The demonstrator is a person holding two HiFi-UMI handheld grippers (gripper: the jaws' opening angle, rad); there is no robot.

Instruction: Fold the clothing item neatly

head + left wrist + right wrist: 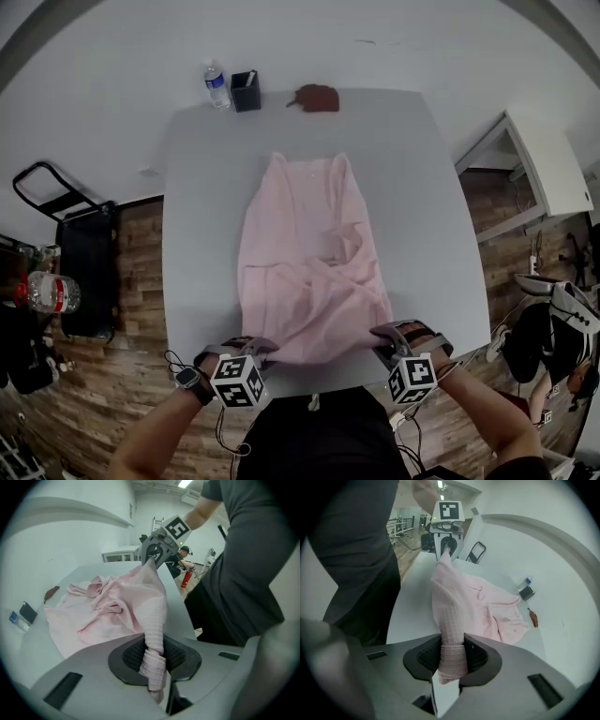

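A grey counter (187,234) is seen over a wood-patterned floor (141,281). A pink garment (305,253) is laid lengthwise along its middle and is rumpled in its near half. The near hem is held at both corners: ribbed fabric is clamped between the jaws of the left hand-held gripper (153,660) and of the right hand-held gripper (452,656), and is drawn taut between them. At the far edge a water bottle (217,86), a black box (246,91) and a brown object (315,97) are set.
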